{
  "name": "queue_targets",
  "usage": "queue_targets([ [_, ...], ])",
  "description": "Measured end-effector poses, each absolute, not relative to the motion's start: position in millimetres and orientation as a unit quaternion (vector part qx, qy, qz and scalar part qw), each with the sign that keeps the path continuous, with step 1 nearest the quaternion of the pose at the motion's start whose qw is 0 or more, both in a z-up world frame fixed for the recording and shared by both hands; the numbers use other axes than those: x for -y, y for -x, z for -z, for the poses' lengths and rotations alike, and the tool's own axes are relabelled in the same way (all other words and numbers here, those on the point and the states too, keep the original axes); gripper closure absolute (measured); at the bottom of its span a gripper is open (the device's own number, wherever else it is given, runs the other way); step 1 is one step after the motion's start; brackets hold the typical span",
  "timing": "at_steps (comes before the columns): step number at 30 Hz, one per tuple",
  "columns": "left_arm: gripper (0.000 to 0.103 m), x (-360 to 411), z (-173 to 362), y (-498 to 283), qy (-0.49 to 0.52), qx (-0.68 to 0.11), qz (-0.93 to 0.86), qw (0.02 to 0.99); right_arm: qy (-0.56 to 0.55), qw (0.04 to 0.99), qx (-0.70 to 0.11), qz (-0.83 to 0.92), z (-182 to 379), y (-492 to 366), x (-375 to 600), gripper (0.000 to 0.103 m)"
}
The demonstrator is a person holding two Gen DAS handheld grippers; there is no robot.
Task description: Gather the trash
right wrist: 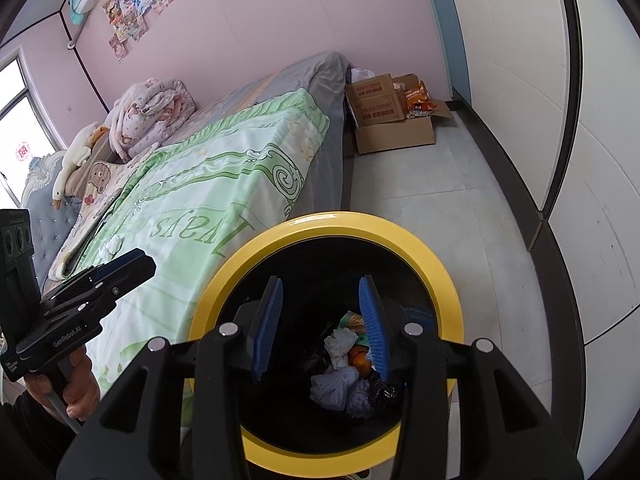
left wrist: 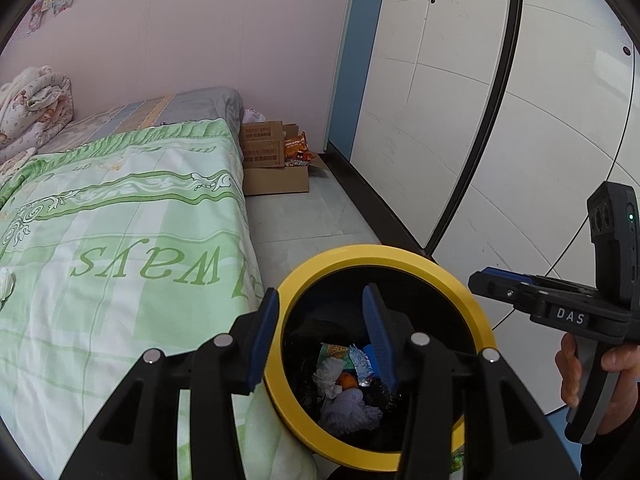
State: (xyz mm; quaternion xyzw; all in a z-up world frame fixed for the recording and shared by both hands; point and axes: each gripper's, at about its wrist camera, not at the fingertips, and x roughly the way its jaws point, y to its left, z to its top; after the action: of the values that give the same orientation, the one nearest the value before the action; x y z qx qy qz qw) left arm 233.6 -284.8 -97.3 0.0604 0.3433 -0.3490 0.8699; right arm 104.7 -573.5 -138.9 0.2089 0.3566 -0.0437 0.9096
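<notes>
A trash bin with a yellow rim (left wrist: 384, 254) stands on the floor beside the bed; it also shows in the right wrist view (right wrist: 332, 222). Inside lie crumpled tissues (left wrist: 348, 412), an orange peel (left wrist: 347, 380) and wrappers (left wrist: 360, 362); the tissues (right wrist: 334, 390) also show in the right wrist view. My left gripper (left wrist: 320, 308) is open and empty above the bin's left rim. My right gripper (right wrist: 320, 300) is open and empty over the bin mouth. The right gripper (left wrist: 486, 280) shows from the side in the left wrist view, the left gripper (right wrist: 144, 262) in the right wrist view. A white crumpled tissue (right wrist: 112, 246) lies on the bed.
The bed with a green and white quilt (left wrist: 120, 240) fills the left. Cardboard boxes (left wrist: 276, 172) with snack packs stand at the bed's far end. A white wardrobe (left wrist: 460, 120) runs along the right. A folded blanket (right wrist: 148, 116) and soft toys (right wrist: 76, 160) lie at the bedhead.
</notes>
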Motion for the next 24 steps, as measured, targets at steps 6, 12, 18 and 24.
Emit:
queue_targets([
  [6, 0.062, 269.5, 85.6, -228.8, -0.051, -0.332, 0.341, 0.878, -0.208, 0.910, -0.356, 0.043, 137.7, -104.0, 571.1, 0.065],
  [12, 0.062, 253.9, 75.0, -227.1, -0.041, -0.323, 0.331, 0.886, -0.200, 0.912, -0.355, 0.041, 127.5, -104.0, 562.0, 0.065],
  [18, 0.062, 238.5, 67.6, -225.4, -0.035, -0.316, 0.320, 0.892, -0.191, 0.915, -0.355, 0.037, 117.9, -104.5, 553.5, 0.065],
  [24, 0.062, 221.2, 60.3, -224.2, -0.033, -0.309, 0.306, 0.900, -0.182, 0.917, -0.354, 0.031, 110.5, -107.1, 542.9, 0.064],
])
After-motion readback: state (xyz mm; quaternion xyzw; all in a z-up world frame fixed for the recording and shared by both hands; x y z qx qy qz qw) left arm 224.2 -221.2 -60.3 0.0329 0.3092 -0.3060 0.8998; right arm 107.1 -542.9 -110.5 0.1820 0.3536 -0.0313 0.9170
